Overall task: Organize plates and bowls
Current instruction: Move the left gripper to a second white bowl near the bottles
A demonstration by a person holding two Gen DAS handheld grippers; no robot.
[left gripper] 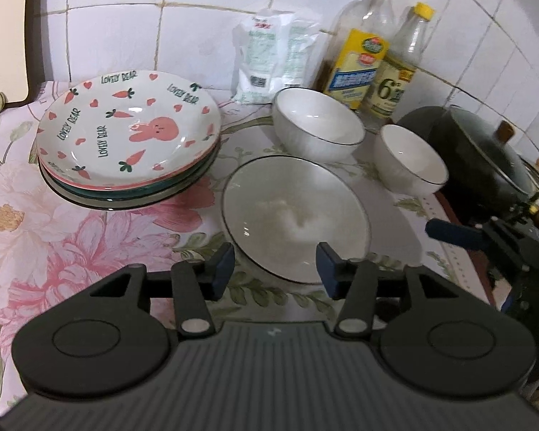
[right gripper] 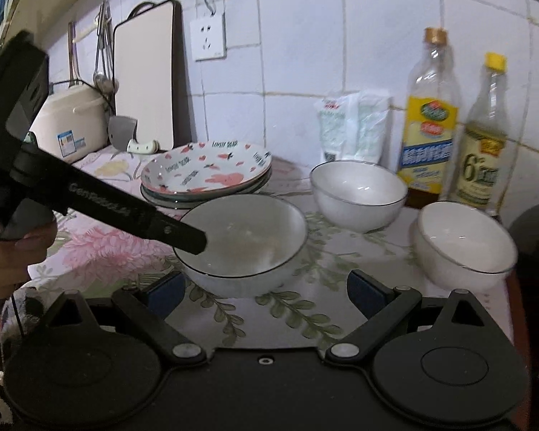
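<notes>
A stack of plates [left gripper: 127,143] topped by a bunny and carrot "Lovely Bear" plate sits at the back left; it also shows in the right wrist view [right gripper: 206,172]. A wide white bowl with a dark rim [left gripper: 294,215] [right gripper: 242,240] stands in the middle. Two smaller white bowls stand behind it [left gripper: 318,129] [right gripper: 357,194] and to its right [left gripper: 409,160] [right gripper: 465,244]. My left gripper [left gripper: 275,269] is open and empty, just in front of the wide bowl. My right gripper [right gripper: 266,291] is open and empty, near the wide bowl's front right.
A floral cloth [left gripper: 72,237] covers the counter. Two bottles [left gripper: 363,54] [left gripper: 399,72] and a white bag [left gripper: 273,57] stand against the tiled wall. A dark lidded wok [left gripper: 485,154] sits at the right. A cutting board [right gripper: 143,82], knife and rice cooker [right gripper: 72,125] stand at the left.
</notes>
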